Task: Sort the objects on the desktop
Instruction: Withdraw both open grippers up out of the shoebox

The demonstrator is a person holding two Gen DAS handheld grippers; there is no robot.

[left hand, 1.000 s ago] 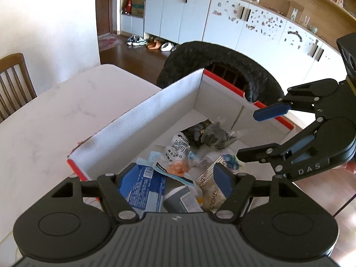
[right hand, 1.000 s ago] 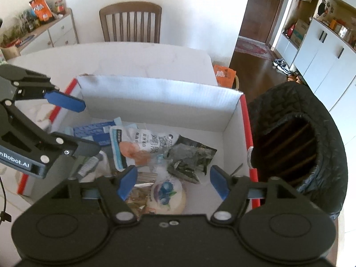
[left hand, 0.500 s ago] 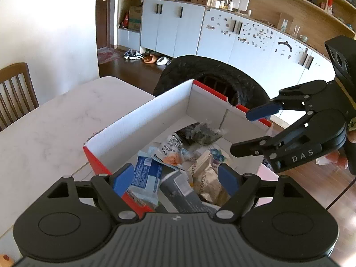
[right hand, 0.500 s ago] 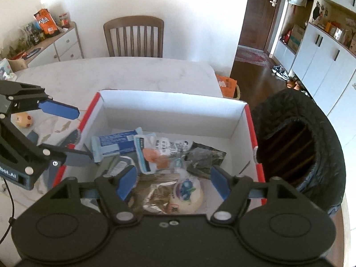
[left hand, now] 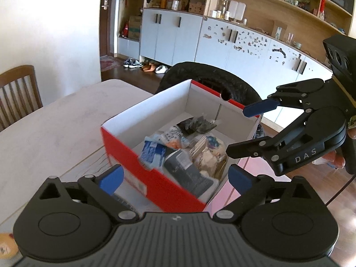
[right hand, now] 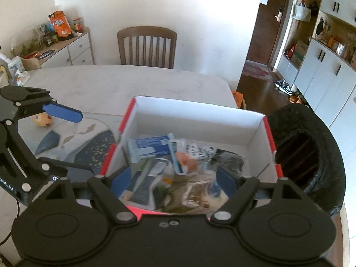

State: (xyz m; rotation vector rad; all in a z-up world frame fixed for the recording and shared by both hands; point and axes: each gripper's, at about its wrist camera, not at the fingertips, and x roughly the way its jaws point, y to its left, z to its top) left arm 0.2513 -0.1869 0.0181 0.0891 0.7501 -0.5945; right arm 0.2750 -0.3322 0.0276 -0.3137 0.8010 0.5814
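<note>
A red and white cardboard box [left hand: 124, 142] stands on the pale table near its corner; it also shows in the right wrist view [right hand: 200, 120]. It holds several snack packets, among them a blue and white packet [right hand: 151, 148] and a dark crumpled bag [left hand: 200, 123]. My left gripper [left hand: 175, 178] is open and empty, above and in front of the box's red side. My right gripper [right hand: 173, 181] is open and empty, above the box's near edge. Each gripper shows in the other's view, the right [left hand: 251, 131] and the left [right hand: 71, 142].
A small orange ball [right hand: 43, 120] lies on a patterned mat [right hand: 93, 142] left of the box. A black quilted basket [right hand: 311, 155] stands beyond the table's right edge. A wooden chair [right hand: 146, 44] is at the far side. White cabinets [left hand: 178, 37] line the wall.
Both grippers have pulled back and up from inside the box, which now appears smaller and farther in both views. Both stay open and empty.
</note>
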